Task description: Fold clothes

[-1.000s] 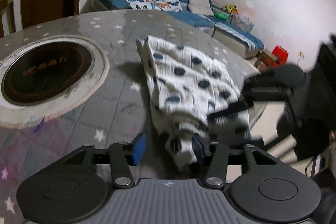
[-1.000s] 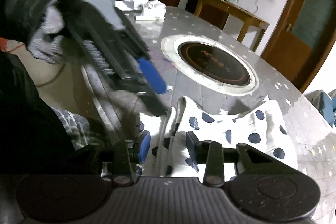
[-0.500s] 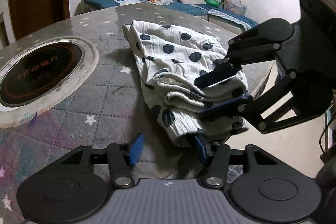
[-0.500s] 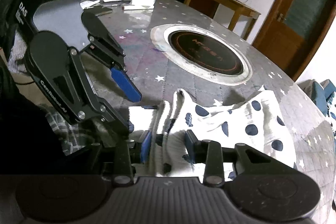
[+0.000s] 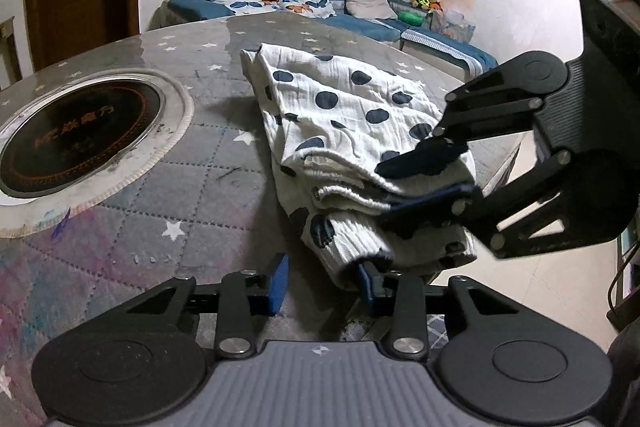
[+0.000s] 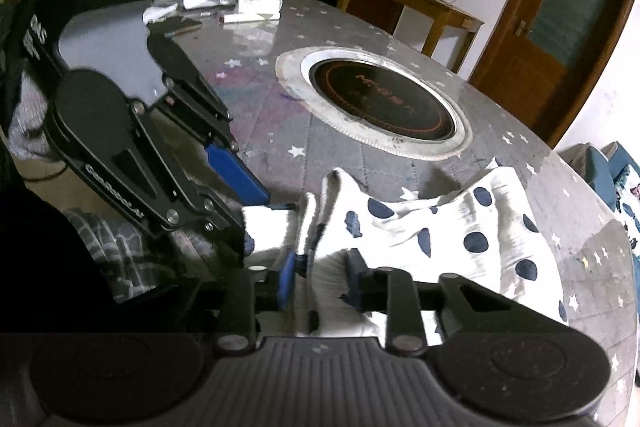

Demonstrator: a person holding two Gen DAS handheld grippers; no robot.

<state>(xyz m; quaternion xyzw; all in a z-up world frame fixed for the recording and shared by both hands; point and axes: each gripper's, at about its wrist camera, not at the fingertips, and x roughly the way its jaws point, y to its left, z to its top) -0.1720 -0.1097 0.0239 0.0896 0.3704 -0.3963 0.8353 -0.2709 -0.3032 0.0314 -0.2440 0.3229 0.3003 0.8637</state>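
White dotted garment (image 5: 352,131) lies bunched on the table (image 5: 208,195) at its near edge, just ahead of both claws, ribbed band end hanging toward them. Left claw (image 5: 322,281): jaws closing, cloth corner between them, right pad tucked under the fabric, left pad clear of it, so no grip yet. Right claw (image 6: 320,279): jaws closing on a gathered ridge of the same cloth, pads at both sides of it; looks nearly clamped, full pinch not certain. The left view shows the right claw biting the thick folded layers just right of the left claw.

Handling guess: light, thin, crinkly cotton, fully limp, will sag and drape when lifted, not slippery, not fragile. Layers may slide apart. Best hold is the thicker ribbed band, one claw at each corner, so the piece spreads flat. Hotplate ring (image 5: 76,131) sits far left, well apart.
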